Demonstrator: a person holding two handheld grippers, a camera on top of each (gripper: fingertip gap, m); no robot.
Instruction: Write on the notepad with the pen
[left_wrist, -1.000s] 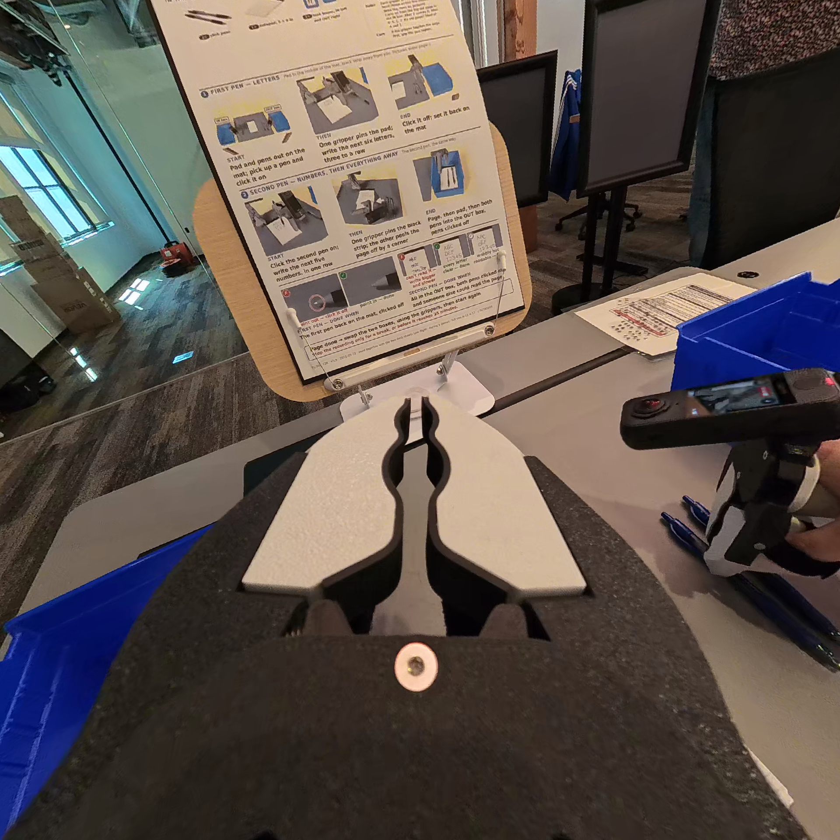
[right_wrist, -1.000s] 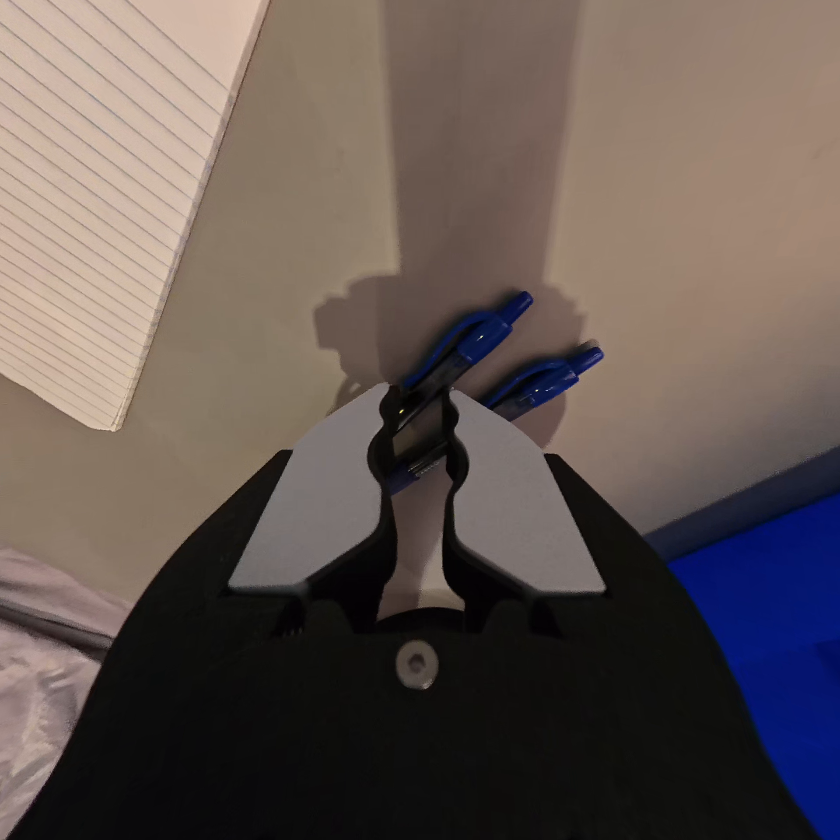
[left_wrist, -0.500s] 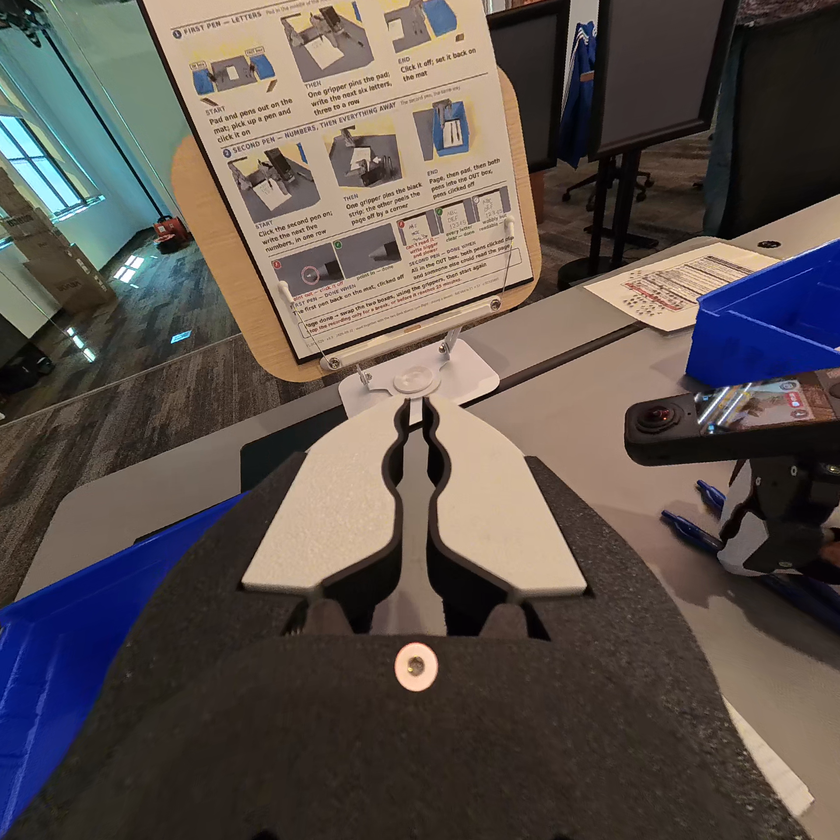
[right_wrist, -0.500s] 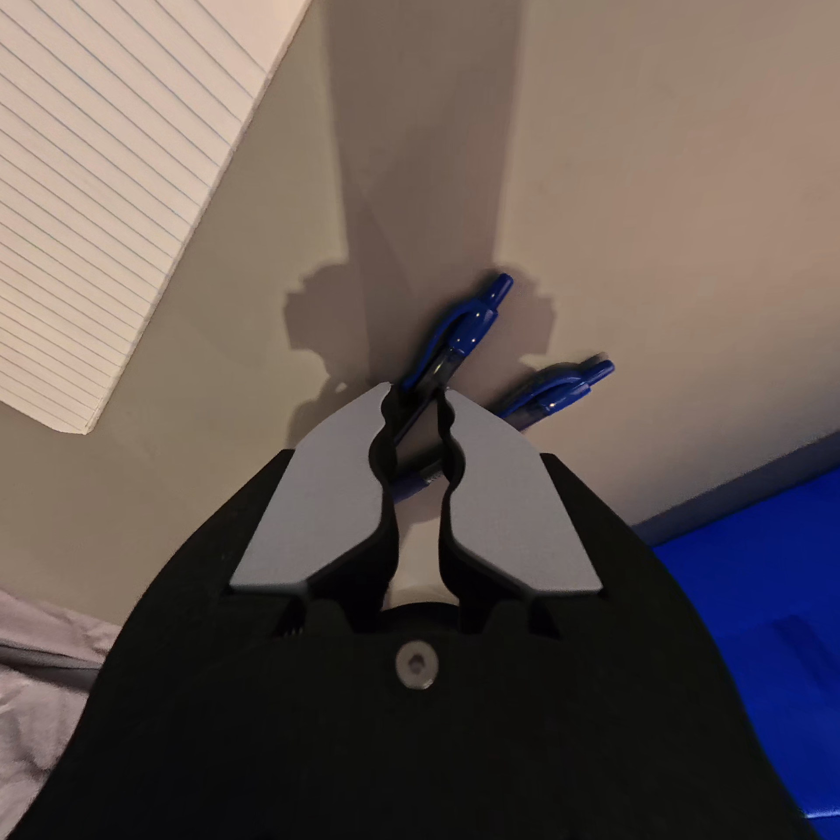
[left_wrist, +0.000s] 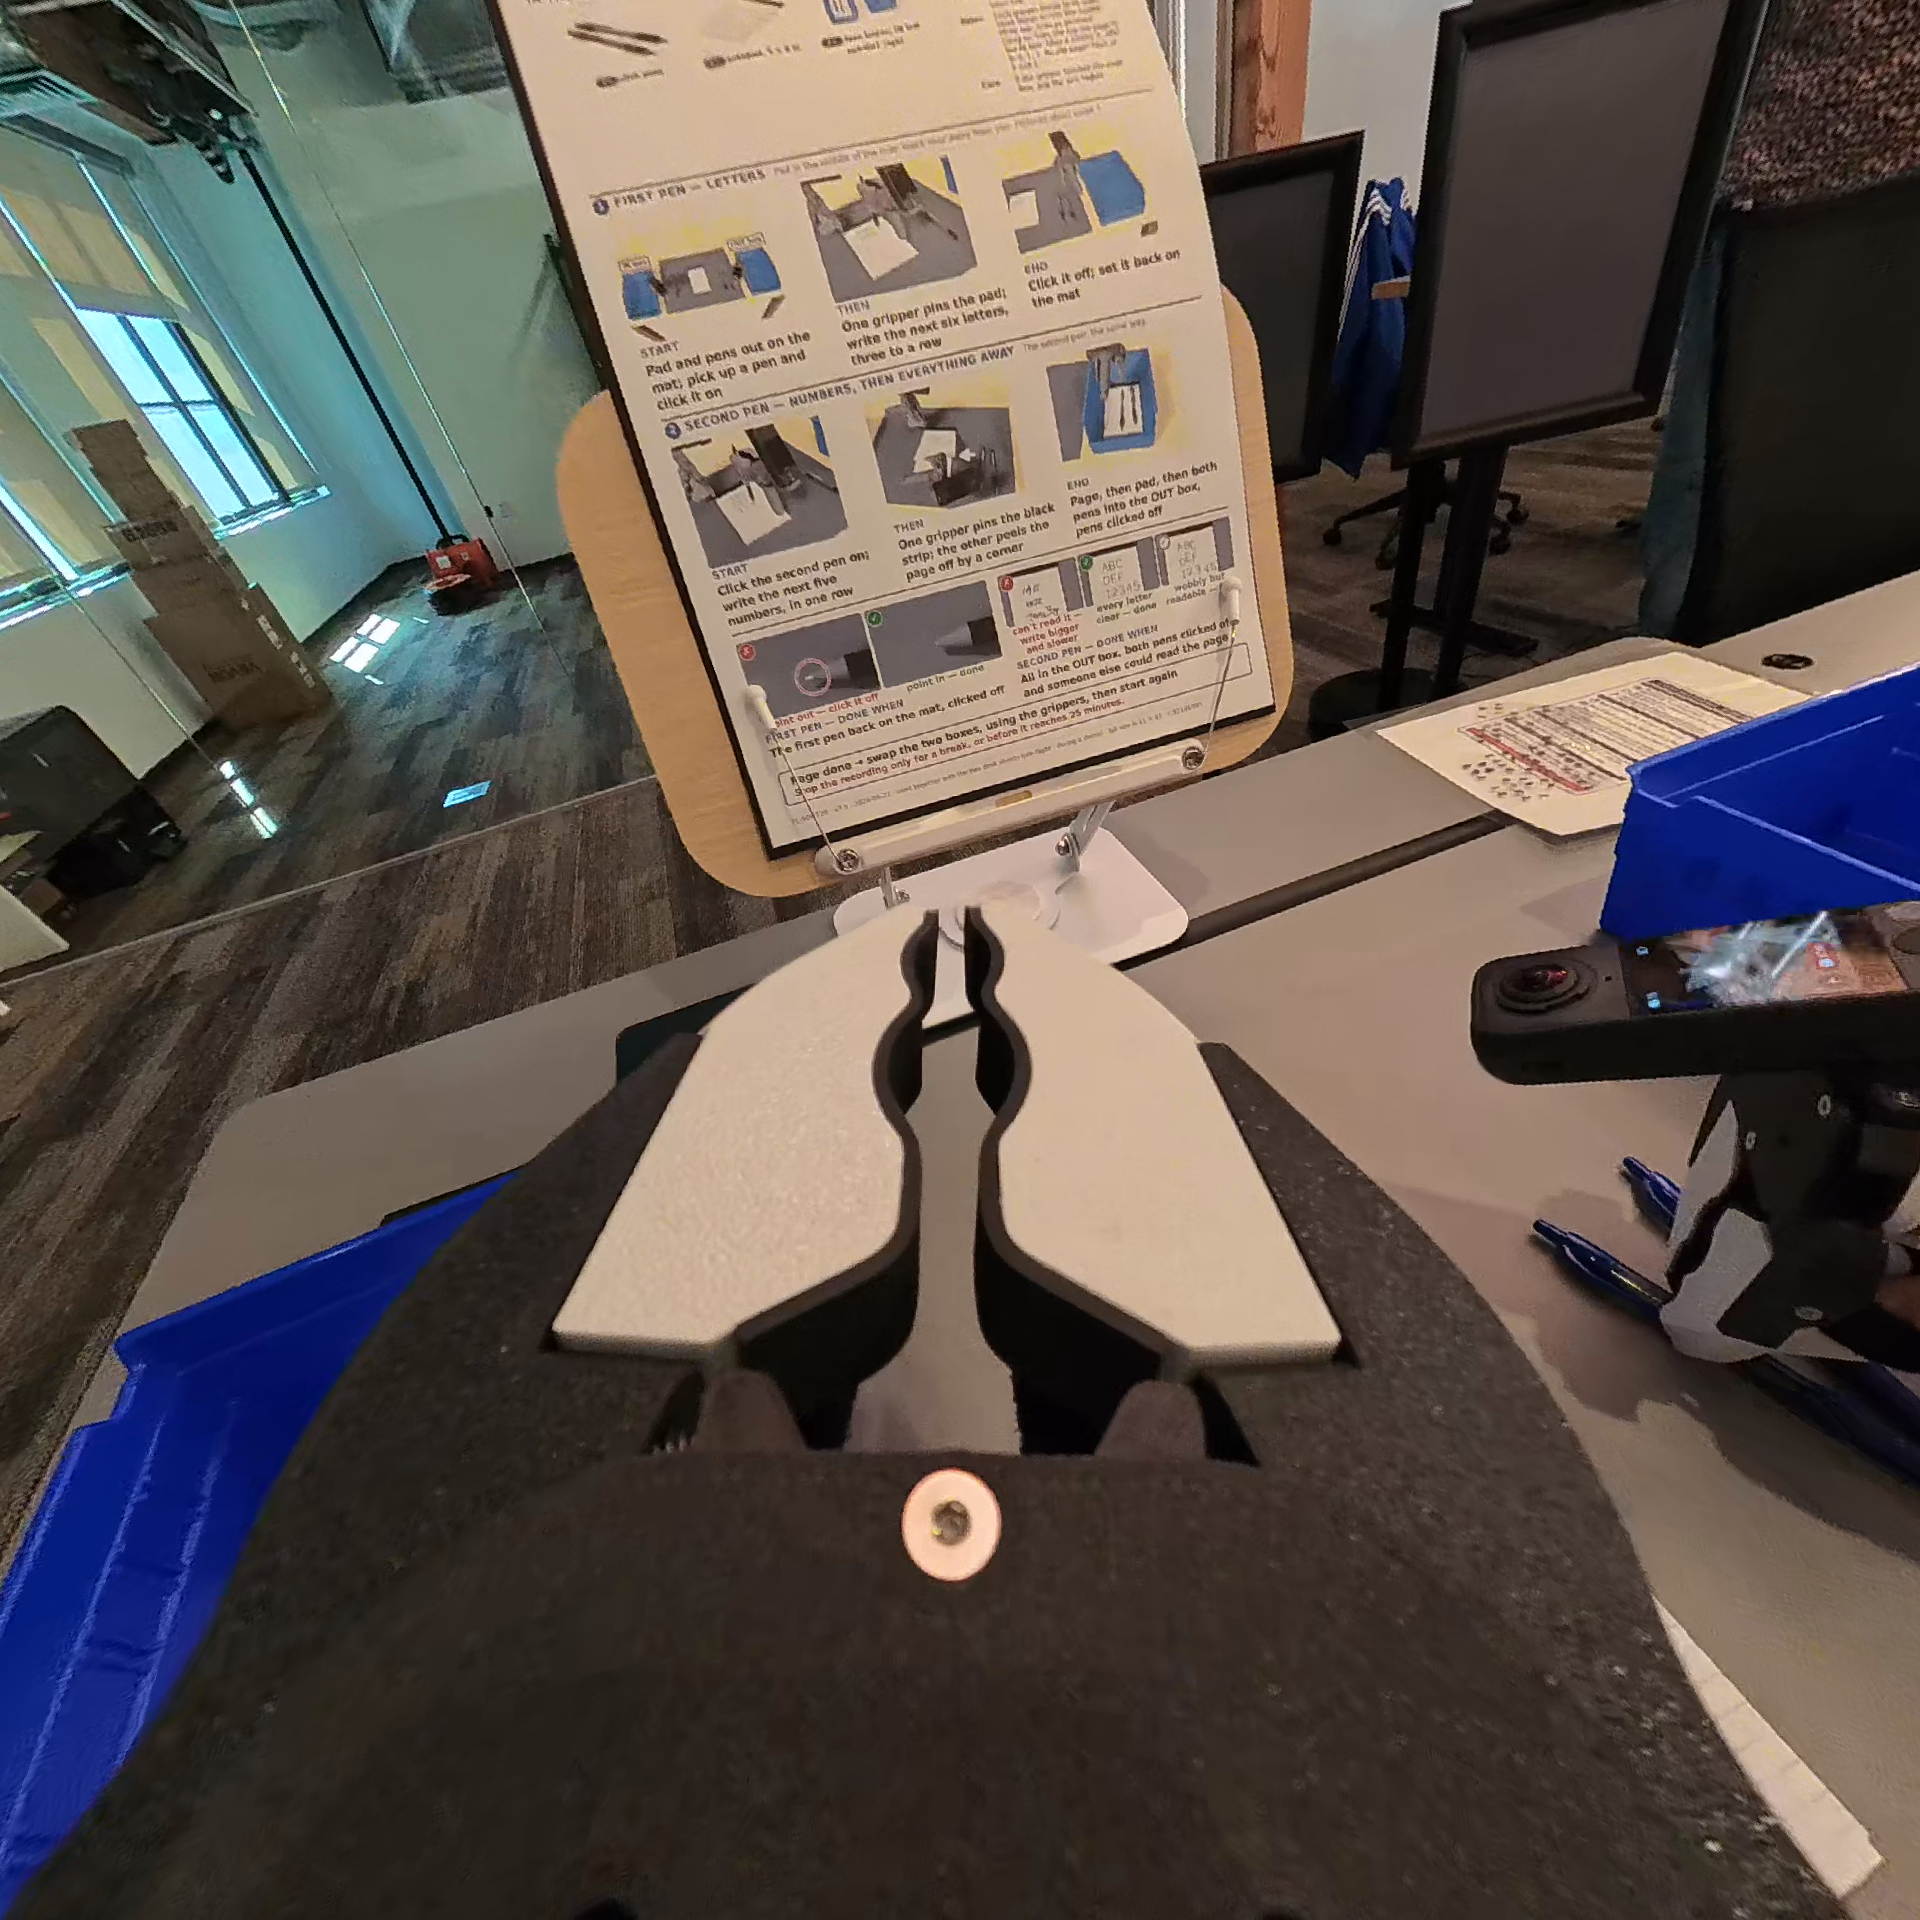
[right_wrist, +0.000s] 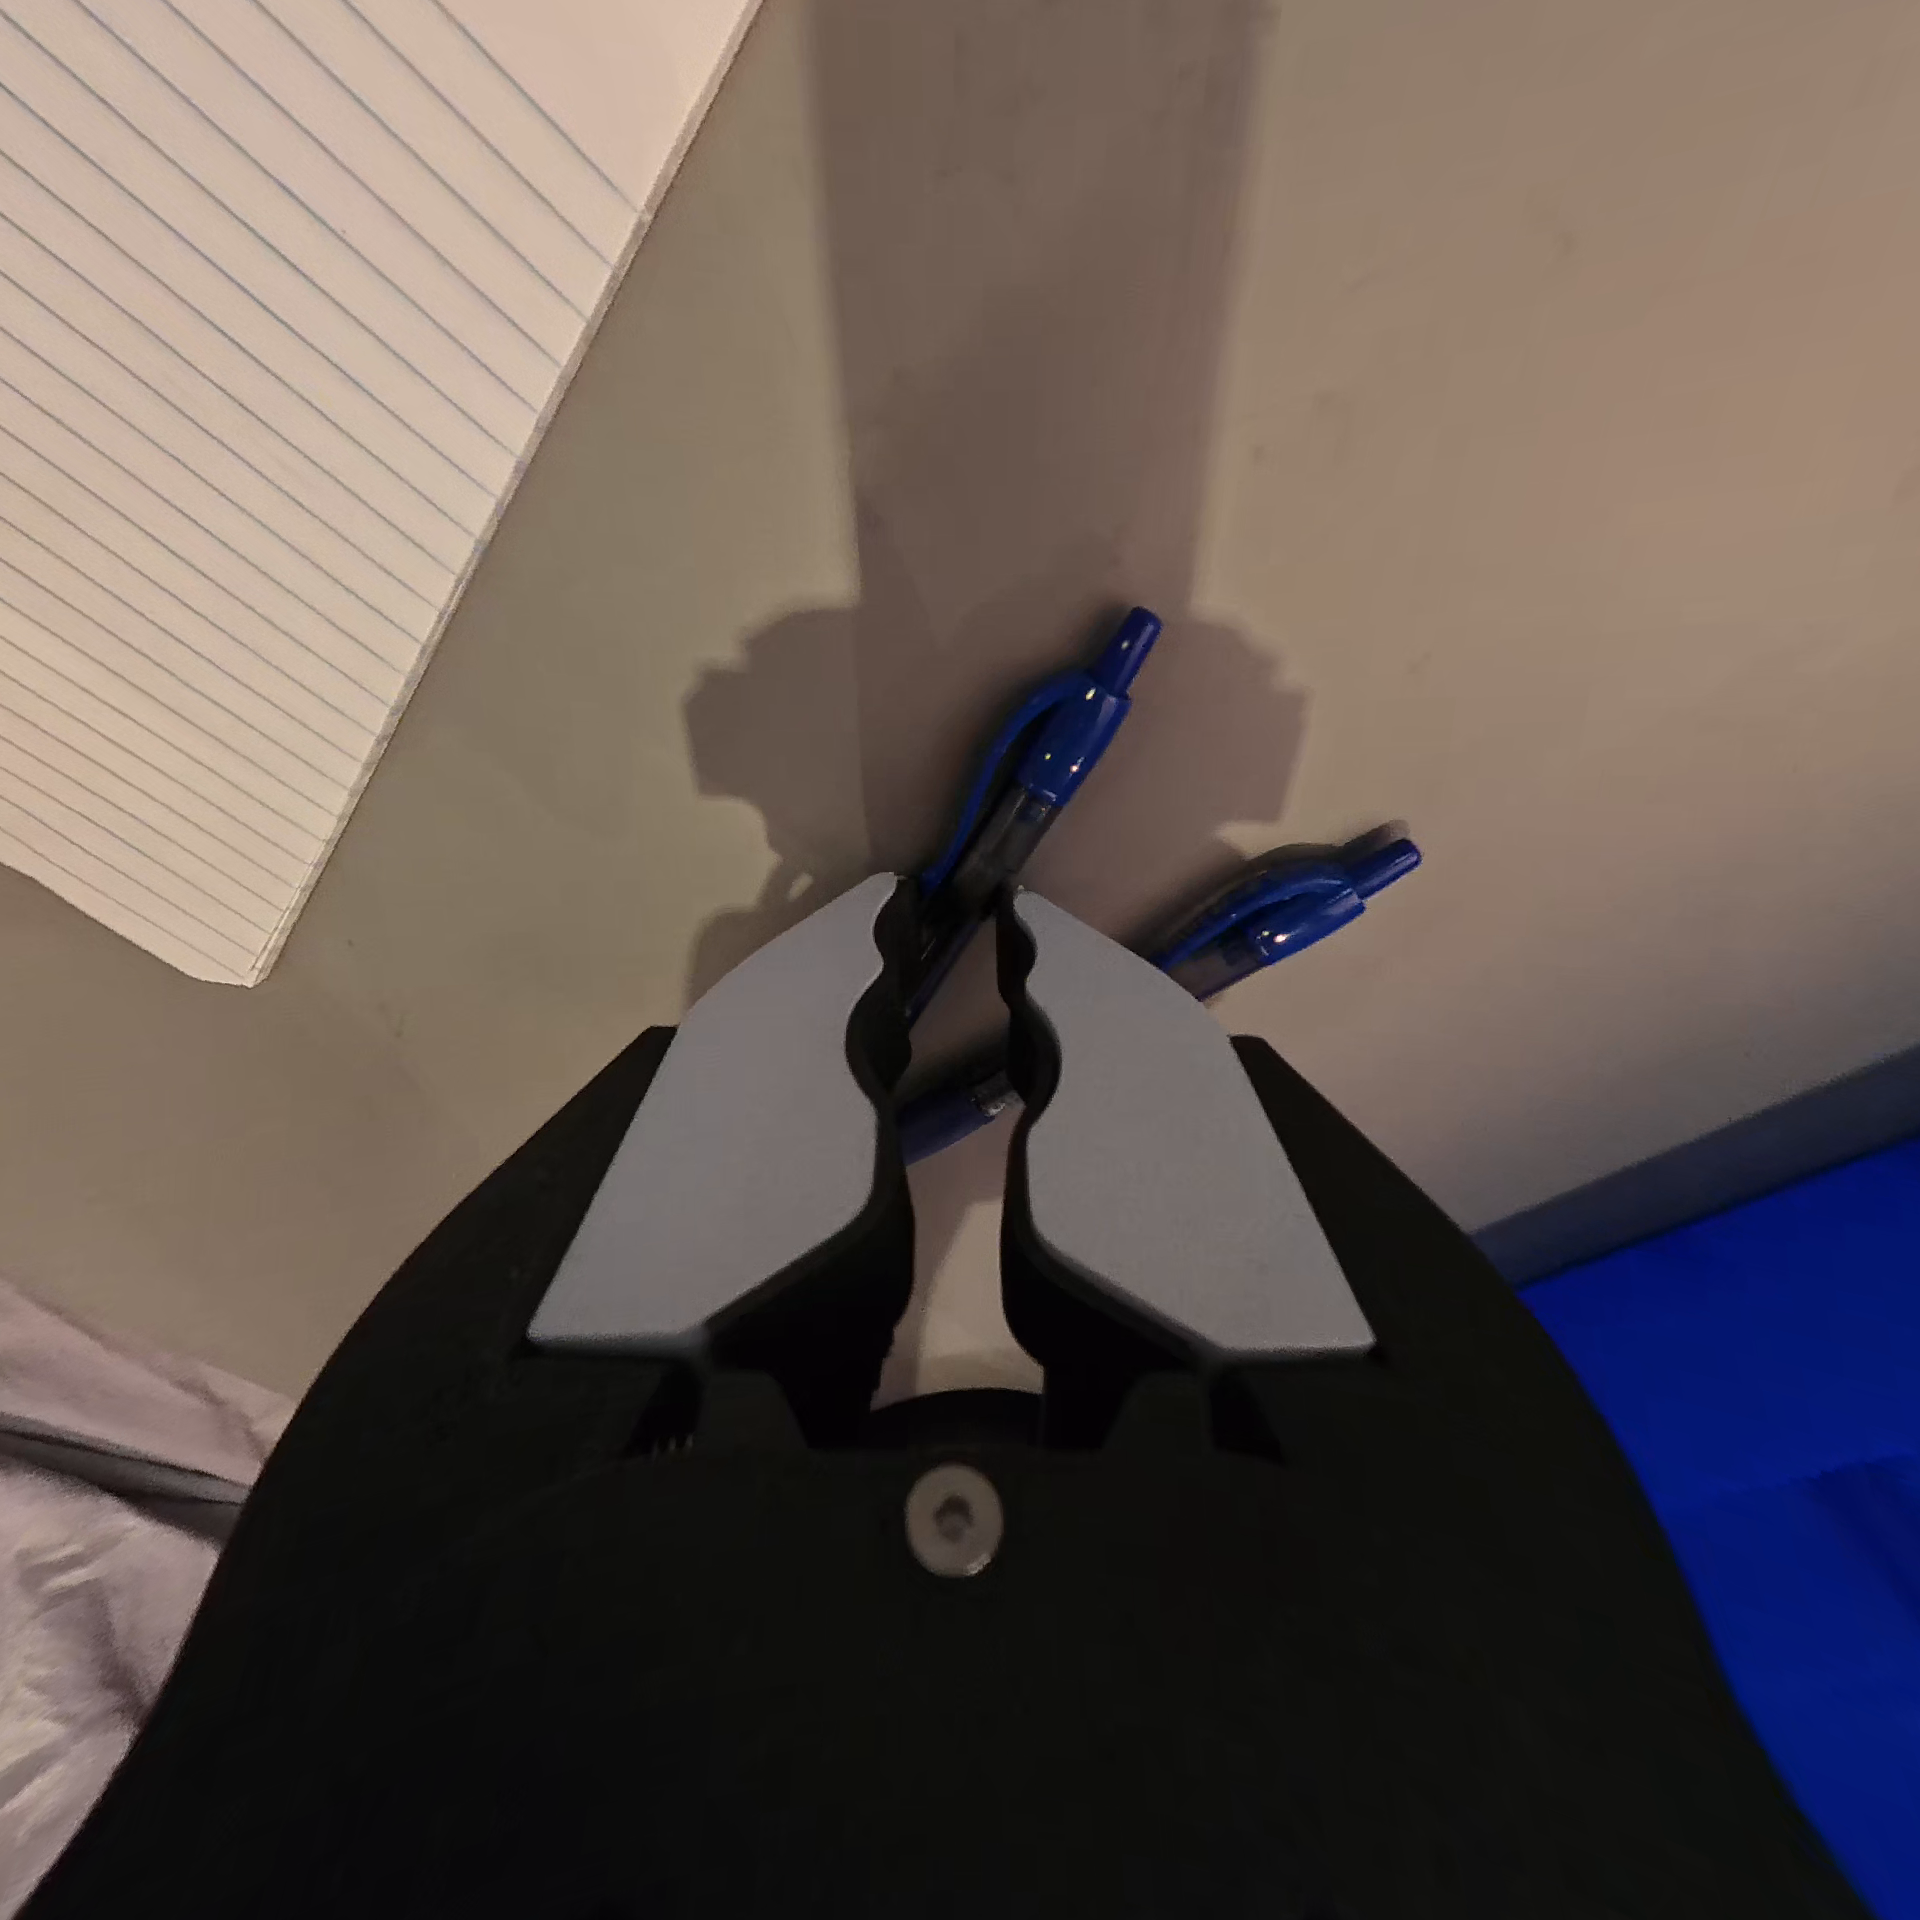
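Observation:
My right gripper (right_wrist: 948, 894) is shut on a blue click pen (right_wrist: 1070, 727), which sticks out past the fingertips and angles up to the right, above the grey mat (right_wrist: 1455, 416). A second blue pen (right_wrist: 1288, 909) lies on the mat just to the right. The lined notepad (right_wrist: 260, 416) lies at the upper left, apart from the gripper. My left gripper (left_wrist: 943, 920) is shut and empty, held above the table. In the left wrist view the right gripper (left_wrist: 1756, 1247) shows at the far right over the pens (left_wrist: 1590, 1252).
A blue bin (left_wrist: 1766, 821) stands at the right and another blue bin (left_wrist: 156, 1507) at the near left. An instruction board (left_wrist: 935, 416) on a stand faces me at the back. A printed sheet (left_wrist: 1579, 727) lies behind the right bin. Grey cloth (right_wrist: 83, 1507) is at the lower left. Left tips to right tips: about 35 cm.
The pen in my right gripper has swung away from the second pen and tilted more upright. The left gripper has shifted slightly while staying shut.

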